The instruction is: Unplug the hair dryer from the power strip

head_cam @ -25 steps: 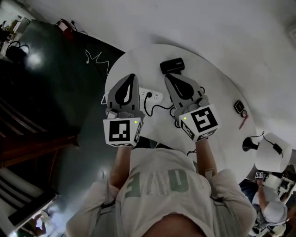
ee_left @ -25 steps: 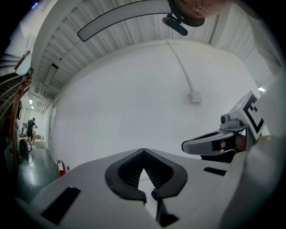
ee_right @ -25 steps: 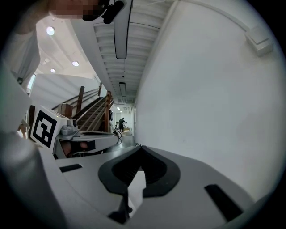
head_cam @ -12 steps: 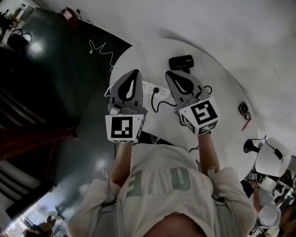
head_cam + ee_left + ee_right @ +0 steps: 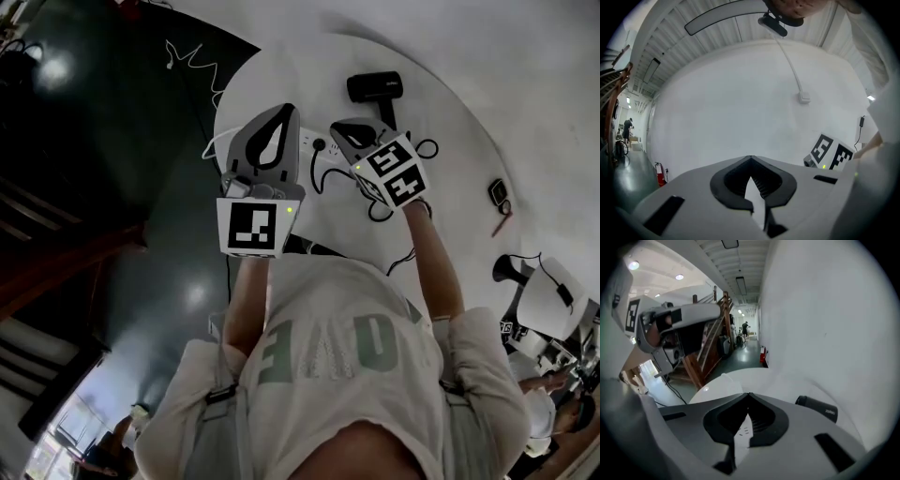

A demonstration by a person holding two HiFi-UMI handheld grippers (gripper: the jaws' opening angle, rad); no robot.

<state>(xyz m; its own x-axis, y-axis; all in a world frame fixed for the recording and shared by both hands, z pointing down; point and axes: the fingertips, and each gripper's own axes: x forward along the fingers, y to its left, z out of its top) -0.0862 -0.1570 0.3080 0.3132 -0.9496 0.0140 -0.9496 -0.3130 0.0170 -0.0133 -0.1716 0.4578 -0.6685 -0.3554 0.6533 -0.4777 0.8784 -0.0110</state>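
Both tools have their jaws pressed together and hold nothing: the left gripper (image 5: 284, 112) hovers level, the right gripper (image 5: 339, 127) tilts down over the power strip (image 5: 307, 142). The hair dryer (image 5: 375, 87) lies at the right tool's 1 o'clock, its plug (image 5: 320, 146) seemingly still seated. Unless the right jaws open first, they'll likely shove the strip. Since a second ago the right gripper has dropped and pitched down; the left has barely moved

Evenly bright on the round white table (image 5: 450, 169), murky over the dark glossy floor (image 5: 141, 216), with pale glare spots there. Crushed to flat black on the black plastic hair dryer (image 5: 375, 87). Strongly bent by fisheye, black-cornered in both gripper views.
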